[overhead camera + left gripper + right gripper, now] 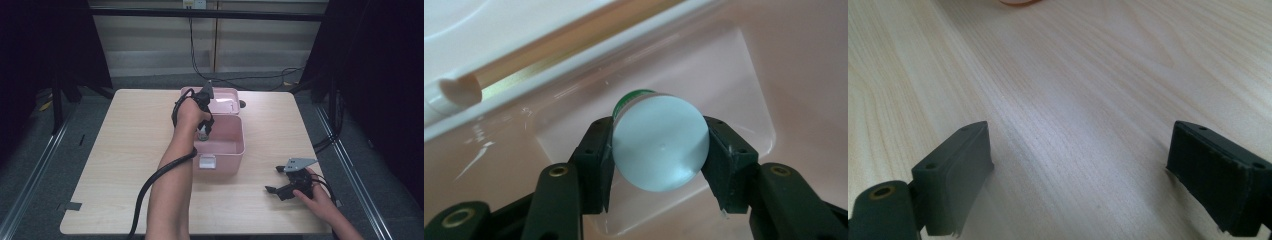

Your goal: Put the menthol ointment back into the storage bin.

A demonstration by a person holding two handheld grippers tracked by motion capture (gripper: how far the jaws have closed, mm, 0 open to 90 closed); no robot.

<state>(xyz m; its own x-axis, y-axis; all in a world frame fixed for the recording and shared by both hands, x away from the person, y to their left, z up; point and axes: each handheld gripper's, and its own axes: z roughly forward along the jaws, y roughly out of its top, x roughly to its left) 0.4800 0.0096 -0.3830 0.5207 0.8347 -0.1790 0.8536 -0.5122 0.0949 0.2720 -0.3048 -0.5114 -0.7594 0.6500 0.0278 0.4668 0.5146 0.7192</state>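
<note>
Left gripper (659, 150) inside pink box (235, 150), jaws clamped on white-capped bottle (659, 142) — right gripper (1078, 175) released, low over desk (1073, 75).

Setting: lab-type recording bay. Evidence: pale wood-grain table (125, 150) standing alone on grey carpet floor (30, 165); black curtains (380, 75) both sides; black crossbar (210, 14) overhead; loose cables (235, 79) on floor behind (one hanging from wall socket); plain beige panel wall (270, 45).
</note>
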